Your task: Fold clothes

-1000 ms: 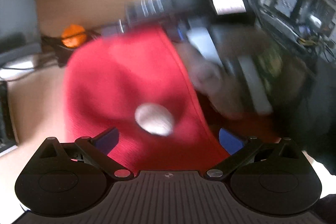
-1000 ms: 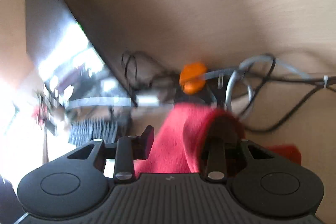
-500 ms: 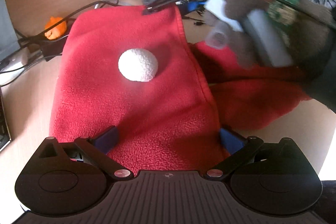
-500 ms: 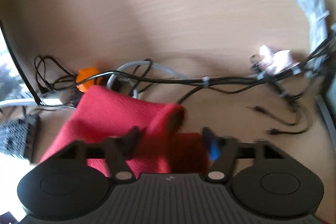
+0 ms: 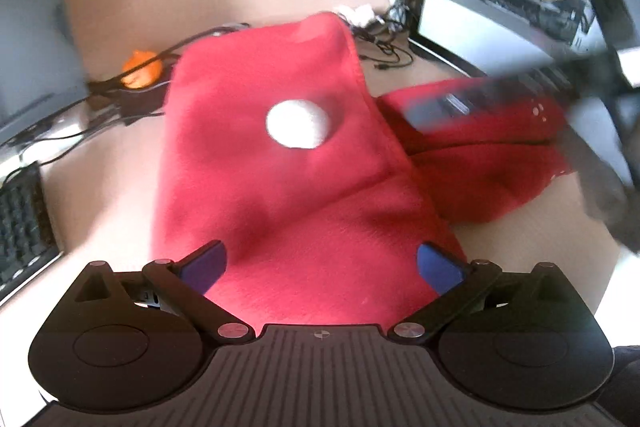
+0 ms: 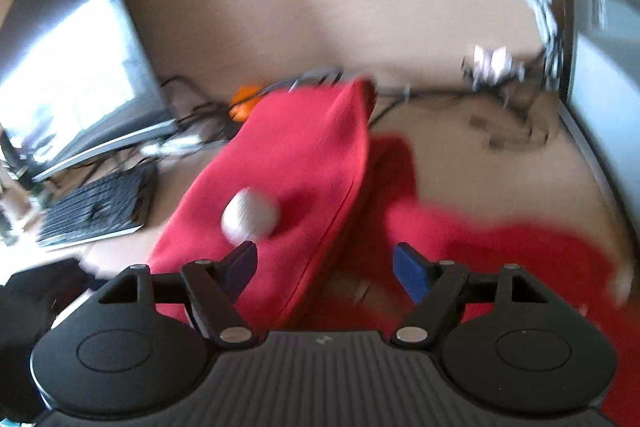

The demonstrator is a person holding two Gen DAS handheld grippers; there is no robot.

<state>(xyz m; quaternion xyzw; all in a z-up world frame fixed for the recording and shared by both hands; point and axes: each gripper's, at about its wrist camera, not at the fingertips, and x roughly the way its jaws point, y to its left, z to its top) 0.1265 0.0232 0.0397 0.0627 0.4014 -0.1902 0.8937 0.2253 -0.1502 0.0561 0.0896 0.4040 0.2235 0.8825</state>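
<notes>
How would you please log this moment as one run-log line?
garment: red fleece garment with white pompom, flap folded | right gripper: jaws opening, empty

No legible text, label, brand or number anywhere beyond either gripper's jaws; both views motion-blurred.

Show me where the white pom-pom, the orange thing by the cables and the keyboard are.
white pom-pom [image 5: 298, 123], left wrist view, its middle.
orange thing [image 5: 141, 71], left wrist view, its rounded top among the cables.
keyboard [image 6: 98, 205], right wrist view, the middle of its keys.
</notes>
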